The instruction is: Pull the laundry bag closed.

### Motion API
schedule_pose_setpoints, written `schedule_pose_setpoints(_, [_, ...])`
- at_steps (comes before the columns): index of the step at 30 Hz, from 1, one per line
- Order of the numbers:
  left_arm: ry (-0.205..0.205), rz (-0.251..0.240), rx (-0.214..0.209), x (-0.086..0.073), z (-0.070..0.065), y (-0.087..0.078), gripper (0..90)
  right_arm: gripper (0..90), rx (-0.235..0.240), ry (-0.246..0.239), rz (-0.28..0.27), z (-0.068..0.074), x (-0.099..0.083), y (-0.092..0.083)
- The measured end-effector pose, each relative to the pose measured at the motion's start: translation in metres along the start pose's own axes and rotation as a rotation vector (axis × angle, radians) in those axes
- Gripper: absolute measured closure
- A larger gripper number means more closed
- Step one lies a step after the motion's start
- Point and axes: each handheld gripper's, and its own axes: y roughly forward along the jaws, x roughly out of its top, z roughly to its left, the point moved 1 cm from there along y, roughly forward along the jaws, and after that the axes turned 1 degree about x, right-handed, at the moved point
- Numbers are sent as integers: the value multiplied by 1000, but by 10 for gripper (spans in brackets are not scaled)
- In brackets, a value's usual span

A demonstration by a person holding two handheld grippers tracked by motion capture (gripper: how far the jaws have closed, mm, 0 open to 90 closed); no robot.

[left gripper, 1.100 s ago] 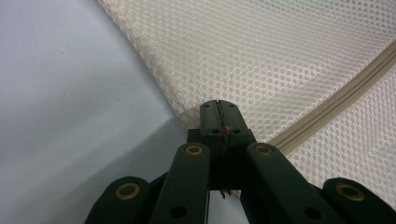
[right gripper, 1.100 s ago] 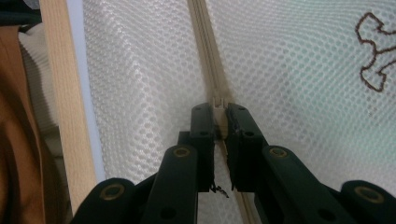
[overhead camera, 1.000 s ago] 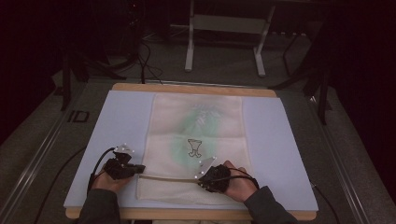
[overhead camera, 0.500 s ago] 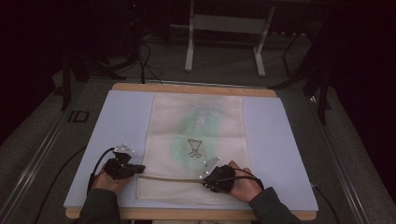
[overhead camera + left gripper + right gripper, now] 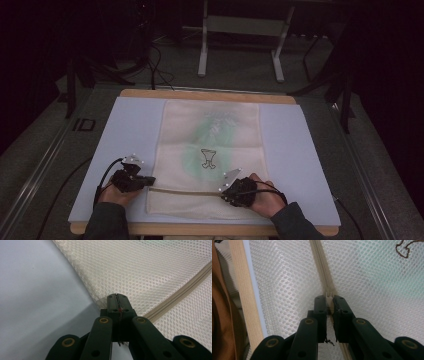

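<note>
High view: mesh laundry bag (image 5: 210, 155) lies flat mid-bench on a white mat (image 5: 125, 130), printed garment visible inside. Zipper (image 5: 185, 190) runs across the near end. Left hand-held gripper (image 5: 148, 181) sits at the bag's left edge, right hand-held gripper (image 5: 226, 190) on the zipper line right of centre.

Left gripper view: jaws fully closed, pinching the bag's mesh corner (image 5: 105, 301) just beside the zipper end; acts as anchor.

Right gripper view: jaws narrow, clamped on the small zipper slider (image 5: 328, 296); bench's wooden edge (image 5: 242, 290) at left.

Judgement: step in hand = working the zipper w/ slider gripped, bag end held. Which way it must travel I cannot tell. Next move needs a steady pull along the track, left grip kept firm so mesh doesn't bunch.
</note>
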Motion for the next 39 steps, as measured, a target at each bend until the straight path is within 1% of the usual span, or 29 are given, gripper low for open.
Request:
schedule_pose_setpoints(5, [0,-1,0,0,0,0,900,823,-6,-8,9,0,-1,-2])
schedule_pose_setpoints(14, [1,1,2,0,0,0,900,823,-12,9,6,-3,-8,-8])
schedule_pose_setpoints(17, [0,-1,0,0,0,0,900,823,-16,-1,9,-4,-11,-9])
schedule_pose_setpoints(23, [1,-1,1,0,0,0,900,823,-19,8,17,-6,-16,-13])
schedule_pose_setpoints(26, [1,-1,1,0,0,0,900,823,-18,1,16,-8,-18,-14])
schedule_pose_setpoints(27, [1,-1,0,0,0,0,900,823,-19,6,22,-8,-19,-15])
schedule_pose_setpoints(30, [1,-1,0,0,0,0,900,823,-11,11,4,-10,-22,-16])
schedule_pose_setpoints(32, [1,-1,0,0,0,0,900,823,-15,6,14,-10,-23,-17])
schedule_pose_setpoints(39, [1,0,0,0,0,0,900,823,-20,5,10,-12,-28,-22])
